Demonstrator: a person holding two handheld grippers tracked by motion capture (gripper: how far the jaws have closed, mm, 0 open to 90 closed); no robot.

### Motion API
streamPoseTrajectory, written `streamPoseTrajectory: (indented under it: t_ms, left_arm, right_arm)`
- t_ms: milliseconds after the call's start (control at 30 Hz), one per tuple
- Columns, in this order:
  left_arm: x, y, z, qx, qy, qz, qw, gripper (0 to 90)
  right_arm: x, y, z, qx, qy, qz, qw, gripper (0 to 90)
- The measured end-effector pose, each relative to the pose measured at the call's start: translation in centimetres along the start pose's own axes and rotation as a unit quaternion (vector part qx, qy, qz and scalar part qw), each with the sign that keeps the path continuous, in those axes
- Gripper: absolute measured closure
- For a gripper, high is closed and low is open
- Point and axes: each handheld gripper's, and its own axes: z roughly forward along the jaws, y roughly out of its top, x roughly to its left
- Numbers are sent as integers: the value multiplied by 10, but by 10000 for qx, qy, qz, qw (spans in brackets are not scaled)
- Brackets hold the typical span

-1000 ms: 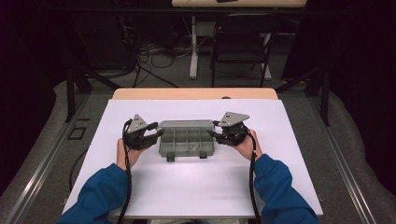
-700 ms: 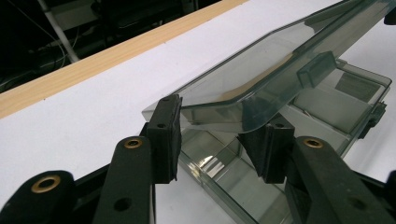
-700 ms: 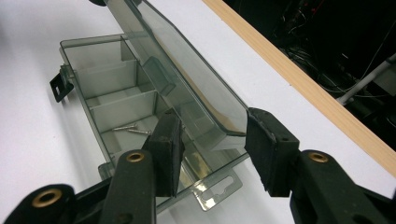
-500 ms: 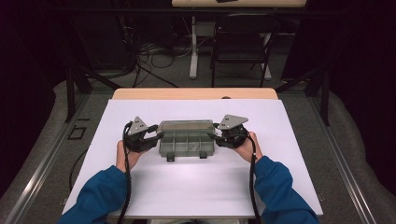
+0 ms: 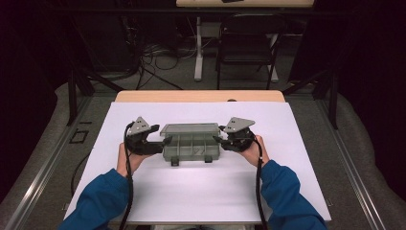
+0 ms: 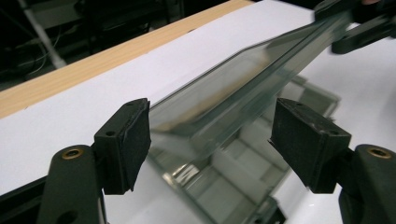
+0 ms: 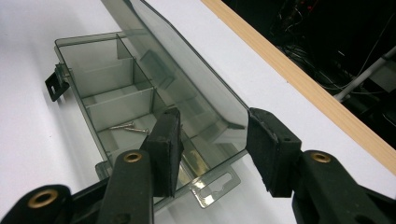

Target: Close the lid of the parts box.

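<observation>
A smoky clear compartment box (image 5: 191,149) lies mid-table with its lid (image 5: 190,128) raised. My left gripper (image 5: 163,142) is at the box's left end. In the left gripper view its jaws (image 6: 215,135) have just been opening and stand wide on either side of the lid's (image 6: 233,88) end, and the pads do not press on it. My right gripper (image 5: 218,139) is at the right end. In the right gripper view the gripper (image 7: 212,140) is shut on the lid's (image 7: 187,70) end. Two small screws (image 7: 128,127) lie in one compartment of the box (image 7: 93,70).
A white sheet (image 5: 201,196) covers the table, with a wooden strip (image 5: 201,96) along the far edge. Beyond the table stand a dark chair (image 5: 246,45) and floor cables (image 5: 153,57). The person's blue sleeves (image 5: 287,201) come in from the near edge.
The left gripper's jaws have spread apart off the lid's left end. Both hands have stayed almost in place and the lid stays raised.
</observation>
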Motion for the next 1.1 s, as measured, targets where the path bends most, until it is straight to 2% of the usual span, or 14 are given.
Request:
streamPoseTrajectory:
  t_ms: [67,100,167,200,267,300,400,433,500,633,800,933,1067,1100]
  left_arm:
    - [-6,5,-3,-138,-127,12,9998,280]
    - [-8,6,-4,-216,-119,28,9997,296]
    - [-9,8,-7,-423,-135,38,9990,405]
    - [-9,8,-7,-423,-135,38,9990,464]
    - [-9,10,-9,-538,-49,23,9985,568]
    - [-5,10,-9,-576,21,-53,9983,602]
    - [3,6,-7,-513,30,-229,9984,714]
    - [3,6,-7,-513,30,-229,9984,734]
    - [7,2,-2,-335,-70,-293,9990,778]
    - [7,-2,2,-194,-161,-269,9993,822]
    - [6,-5,4,-116,-196,-266,9994,842]
    - [4,-7,7,-47,-205,-225,9995,850]
    - [2,-8,8,-16,-204,-177,9996,857]
    - [1,-9,8,-11,-198,-164,9997,858]
  right_arm:
    - [1,0,1,3,-7,-20,10000,548]
    - [0,0,1,1,-4,-19,10000,548]
    - [0,0,1,5,11,-12,10000,549]
    - [0,0,1,4,12,-11,10000,549]
    - [0,0,1,3,11,-9,10000,549]
    - [0,0,0,11,14,-10,10000,549]
    - [1,0,0,25,17,-16,10000,548]
    - [1,0,0,26,23,-22,10000,548]
    - [1,0,0,29,24,-18,10000,545]
    - [1,1,0,75,38,0,10000,502]
    - [2,1,-2,163,154,109,9997,352]
    - [1,0,-7,164,269,170,9994,277]
    - [2,-1,-11,133,363,199,9991,283]
    - [1,0,-14,106,467,256,9985,363]
